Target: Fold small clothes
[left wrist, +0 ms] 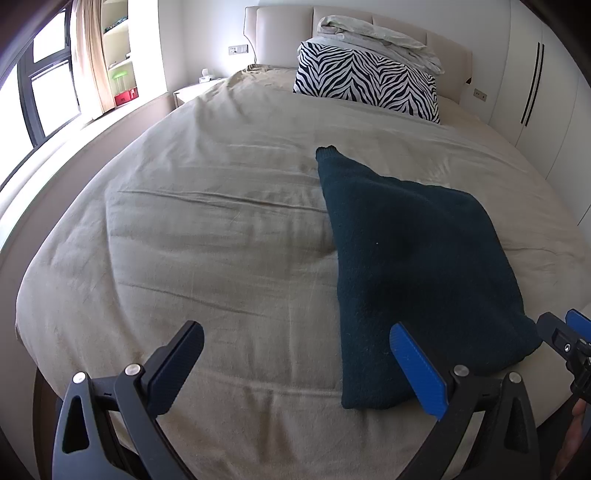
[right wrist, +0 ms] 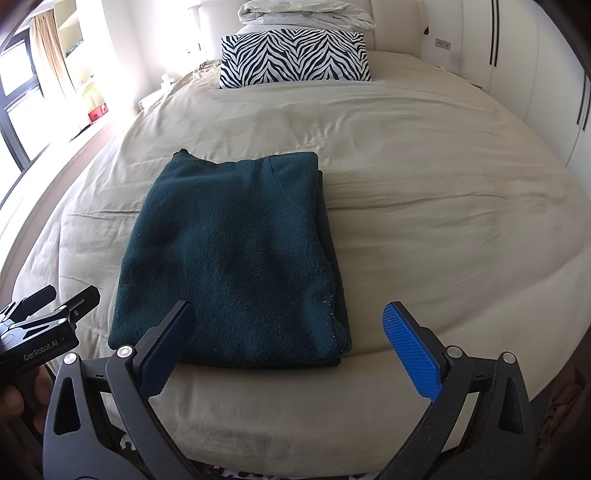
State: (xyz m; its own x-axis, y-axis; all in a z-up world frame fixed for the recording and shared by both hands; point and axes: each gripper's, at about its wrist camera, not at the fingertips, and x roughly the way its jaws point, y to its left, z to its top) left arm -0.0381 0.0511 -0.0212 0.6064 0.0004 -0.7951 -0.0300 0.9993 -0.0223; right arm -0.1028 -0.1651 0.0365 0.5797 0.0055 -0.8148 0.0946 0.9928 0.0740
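Down at the near edge of the bed, both tongs are spread wide and hold nothing. The left tongs (left wrist: pixel 295 365) hover over bare bedding, their blue-padded finger (left wrist: pixel 419 369) just overlapping the near left corner of the garment. The right tongs (right wrist: pixel 290 347) straddle the garment's near edge from above, one dark finger and one blue, ribbed finger.

The dark teal sweater (right wrist: pixel 236 258) lies folded into a neat, roughly rectangular stack near the foot of the bed, flat on the cover. Its fabric looks thick and nubbly, like fleece or knit, with layered edges showing along its right side and a small ribbed tip poking out at the far left corner.

The beige bed cover (right wrist: pixel 424 177) is soft and lightly creased. At the head sits a zebra-striped pillow (right wrist: pixel 293 59) with rumpled white bedding (right wrist: pixel 306 13) piled on top, against a padded headboard (left wrist: pixel 280 33).
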